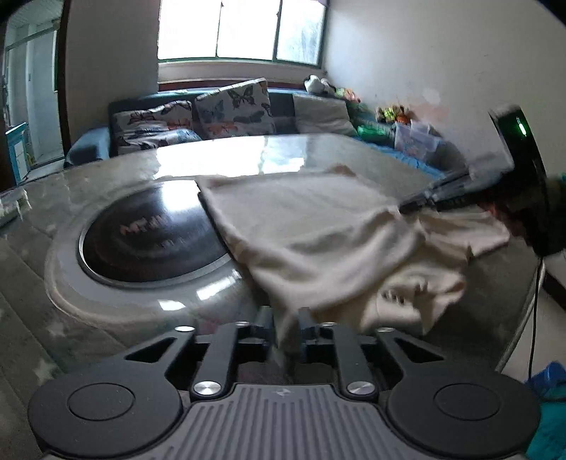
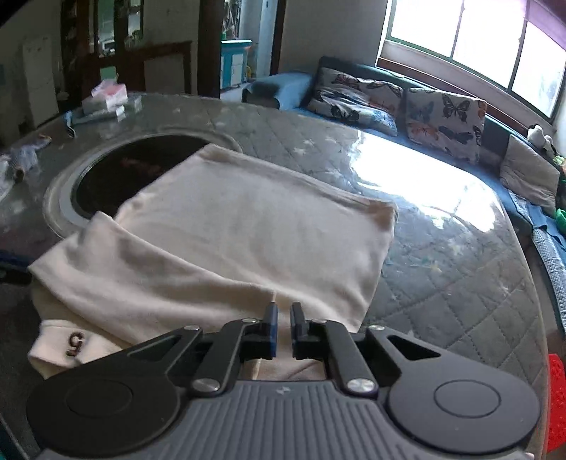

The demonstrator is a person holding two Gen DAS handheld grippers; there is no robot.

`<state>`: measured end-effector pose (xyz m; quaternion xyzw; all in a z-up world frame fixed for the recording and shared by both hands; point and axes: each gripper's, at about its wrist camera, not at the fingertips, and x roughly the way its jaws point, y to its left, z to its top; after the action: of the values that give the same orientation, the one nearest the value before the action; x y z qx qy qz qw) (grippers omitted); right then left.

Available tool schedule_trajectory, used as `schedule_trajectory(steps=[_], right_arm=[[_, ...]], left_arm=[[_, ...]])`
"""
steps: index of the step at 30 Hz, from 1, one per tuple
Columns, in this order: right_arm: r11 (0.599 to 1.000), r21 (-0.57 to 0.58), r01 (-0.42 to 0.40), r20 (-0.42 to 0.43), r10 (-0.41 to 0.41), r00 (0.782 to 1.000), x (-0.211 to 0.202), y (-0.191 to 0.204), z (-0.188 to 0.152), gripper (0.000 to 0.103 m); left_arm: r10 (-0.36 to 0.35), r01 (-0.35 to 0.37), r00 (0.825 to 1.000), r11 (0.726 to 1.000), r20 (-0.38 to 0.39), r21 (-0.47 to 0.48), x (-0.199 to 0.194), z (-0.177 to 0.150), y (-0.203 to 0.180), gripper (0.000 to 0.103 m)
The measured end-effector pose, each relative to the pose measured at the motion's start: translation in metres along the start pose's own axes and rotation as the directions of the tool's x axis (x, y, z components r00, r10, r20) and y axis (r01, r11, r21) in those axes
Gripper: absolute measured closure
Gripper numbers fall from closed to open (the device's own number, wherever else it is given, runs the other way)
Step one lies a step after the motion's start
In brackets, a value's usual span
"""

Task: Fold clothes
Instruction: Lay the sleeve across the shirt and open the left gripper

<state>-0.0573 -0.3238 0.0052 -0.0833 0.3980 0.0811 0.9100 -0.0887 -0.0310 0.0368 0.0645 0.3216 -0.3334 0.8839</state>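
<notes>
A cream shirt is spread on a big round table. The cloth looks soft and thick, with no pattern on the wide flat part. One layer has been laid over another, so a long rolled fold is seen along the near left side. A small brown "5" is seen on a low corner of the cloth, near the table edge. The far corner of the shirt is laid over the rim of a dark round plate set into the table top.

The shirt's near edge is pinched by the left gripper; a bunched bit of cloth is squeezed between its two fingers and pulled up a little. The other side of the shirt is held by the right gripper, seen far right in the left view with cloth drawn to its tip. In its own view its fingers are set close together with cream cloth between them.

The table is covered with a grey quilted mat under a shiny clear sheet. A sofa with butterfly pillows is seen behind it, under a bright window. Small boxes are left on the far side of the table.
</notes>
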Motion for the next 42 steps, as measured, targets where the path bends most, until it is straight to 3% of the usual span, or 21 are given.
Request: schedule_trajectory(steps=[7, 10, 15, 20, 23, 31, 36, 42], right_arm=[[0.998, 0.027, -0.05, -0.021, 0.051, 0.998, -0.007, -0.001, -0.013, 0.094], [0.998, 0.043, -0.053, -0.029, 0.054, 0.998, -0.008, 0.002, -0.023, 0.094], [0.999, 0.038, -0.023, -0.021, 0.024, 0.999, -0.018, 0.0, -0.03, 0.093], [0.989, 0.14, 0.053, 0.029, -0.058, 0.998, -0.051, -0.031, -0.041, 0.088], [0.963, 0.236, 0.126, 0.02, -0.135, 0.991, -0.065, -0.056, -0.062, 0.082], [0.827, 0.466, 0.314, -0.075, -0.317, 0.946, -0.098, -0.115, -0.141, 0.073], [0.774, 0.535, 0.339, -0.089, -0.348, 0.933, -0.105, -0.132, -0.169, 0.069], [0.757, 0.564, 0.33, -0.081, -0.347, 0.935, -0.102, -0.138, -0.177, 0.067]], left_arm=[[-0.011, 0.014, 0.998, 0.999, 0.059, -0.051, 0.02, 0.036, 0.01, 0.081], [-0.033, 0.035, 0.998, 0.998, 0.045, -0.057, 0.044, 0.044, 0.008, 0.081], [-0.001, -0.001, 0.999, 0.998, -0.041, -0.056, 0.083, 0.041, 0.009, 0.081], [-0.008, 0.008, 1.0, 0.999, -0.019, -0.037, 0.08, 0.047, 0.002, 0.079], [-0.044, 0.044, 0.999, 0.999, 0.003, -0.014, 0.076, 0.053, -0.013, 0.079], [-0.161, 0.16, 0.987, 0.984, 0.011, 0.084, 0.08, 0.063, -0.072, 0.067], [-0.196, 0.197, 0.98, 0.972, -0.019, 0.126, 0.089, 0.064, -0.1, 0.067], [-0.212, 0.215, 0.977, 0.964, -0.036, 0.156, 0.096, 0.065, -0.12, 0.064]])
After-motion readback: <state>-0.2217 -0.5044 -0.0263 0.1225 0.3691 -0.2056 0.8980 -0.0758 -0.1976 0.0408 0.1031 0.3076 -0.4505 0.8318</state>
